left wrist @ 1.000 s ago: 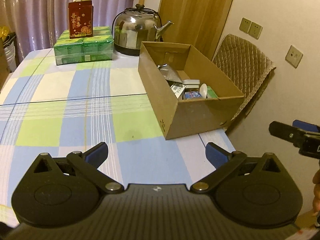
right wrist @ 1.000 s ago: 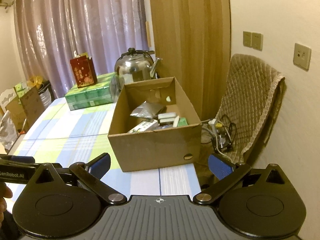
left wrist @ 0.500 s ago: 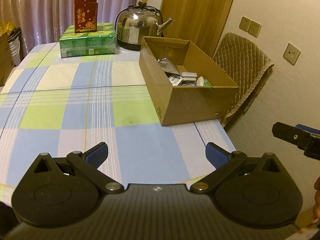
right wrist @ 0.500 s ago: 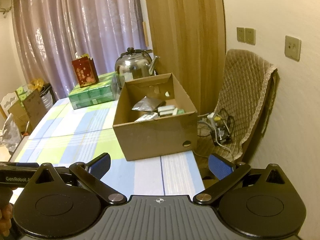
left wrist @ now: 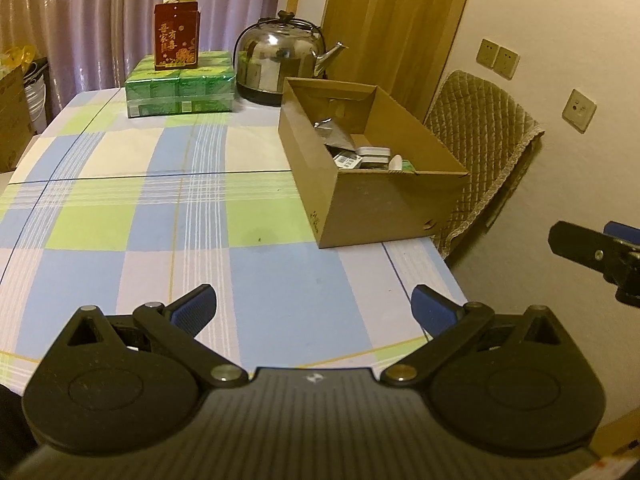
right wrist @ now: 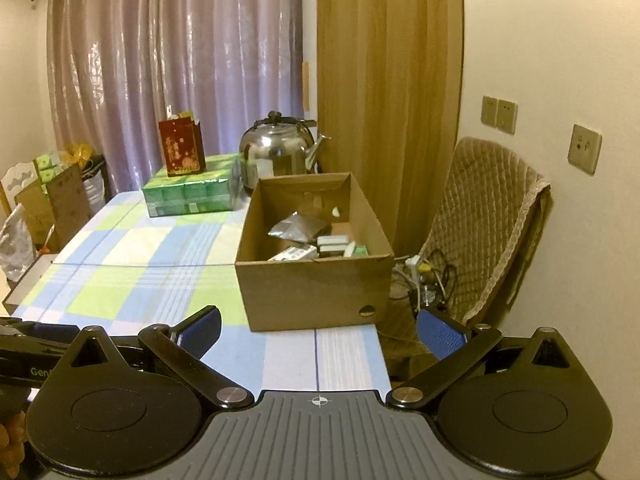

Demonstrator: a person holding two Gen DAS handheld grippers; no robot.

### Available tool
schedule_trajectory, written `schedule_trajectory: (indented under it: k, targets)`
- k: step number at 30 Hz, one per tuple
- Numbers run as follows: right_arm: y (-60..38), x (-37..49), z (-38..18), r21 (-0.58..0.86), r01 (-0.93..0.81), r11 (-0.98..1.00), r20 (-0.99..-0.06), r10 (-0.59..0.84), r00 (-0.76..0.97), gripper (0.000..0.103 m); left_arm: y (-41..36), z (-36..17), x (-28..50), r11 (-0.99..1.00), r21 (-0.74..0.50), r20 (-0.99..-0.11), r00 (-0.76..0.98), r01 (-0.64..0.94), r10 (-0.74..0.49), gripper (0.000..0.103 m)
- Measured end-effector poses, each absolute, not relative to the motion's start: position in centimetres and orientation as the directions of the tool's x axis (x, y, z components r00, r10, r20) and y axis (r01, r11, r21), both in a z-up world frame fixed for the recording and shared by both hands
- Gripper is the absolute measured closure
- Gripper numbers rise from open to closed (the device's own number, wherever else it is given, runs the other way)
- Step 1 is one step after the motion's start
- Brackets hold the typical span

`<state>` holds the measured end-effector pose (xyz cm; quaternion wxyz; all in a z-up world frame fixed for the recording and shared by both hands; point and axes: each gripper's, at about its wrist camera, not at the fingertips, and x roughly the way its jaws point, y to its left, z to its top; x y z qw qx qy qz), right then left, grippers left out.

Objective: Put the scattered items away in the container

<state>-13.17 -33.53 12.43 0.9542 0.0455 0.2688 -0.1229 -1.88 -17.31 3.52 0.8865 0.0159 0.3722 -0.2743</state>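
Note:
An open cardboard box stands at the right side of the checked table. Inside it lie a silver foil pouch, small white and green packets and other small items. My left gripper hovers open over the near part of the table, well short of the box, with nothing between its blue pads. My right gripper is open too, held back from the table's near right corner, empty. Part of the right gripper shows at the right edge of the left wrist view.
At the table's far end sit a steel kettle, a green wrapped pack and a red carton on top. A padded chair stands right of the table by the wall, with cables on the floor. Boxes and bags stand left.
Both grippers have drawn back and risen from the box, so it looks smaller and farther. Both stay open and empty.

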Motion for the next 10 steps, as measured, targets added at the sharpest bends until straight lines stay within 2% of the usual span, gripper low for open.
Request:
schedule_trajectory:
  k: [10]
  targets:
    - [-33.45,-13.32,11.80,0.023,0.259,0.966,-0.533,-0.208,0.820,0.002,-17.56,3.69,-2.48,0.842,-0.161,-0.645,0.590,0.516,-0.485,0.001]
